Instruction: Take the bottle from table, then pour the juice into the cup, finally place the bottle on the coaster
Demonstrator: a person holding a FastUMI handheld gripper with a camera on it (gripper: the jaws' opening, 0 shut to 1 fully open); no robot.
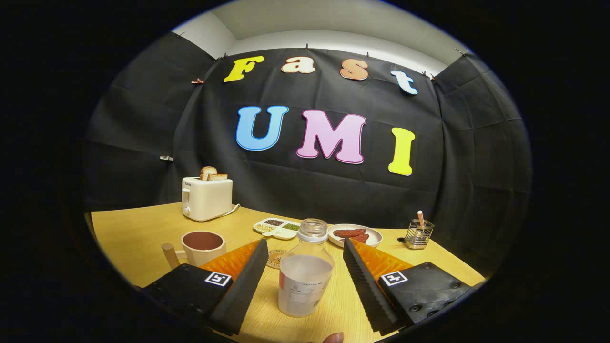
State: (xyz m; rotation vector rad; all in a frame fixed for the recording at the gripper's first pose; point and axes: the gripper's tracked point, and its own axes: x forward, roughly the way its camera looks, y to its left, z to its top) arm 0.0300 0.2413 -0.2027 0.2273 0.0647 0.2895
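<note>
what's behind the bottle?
Between the open fingers of the gripper stands the bottle. Behind it: a coaster, partly hidden by the left finger, and a plate of red food.

Clear bottle (305, 272), cream toaster (207, 197), yellow wood-grain table (138, 238)

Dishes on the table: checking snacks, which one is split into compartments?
The white tray beside the toaster; the round plate is undivided.
</note>
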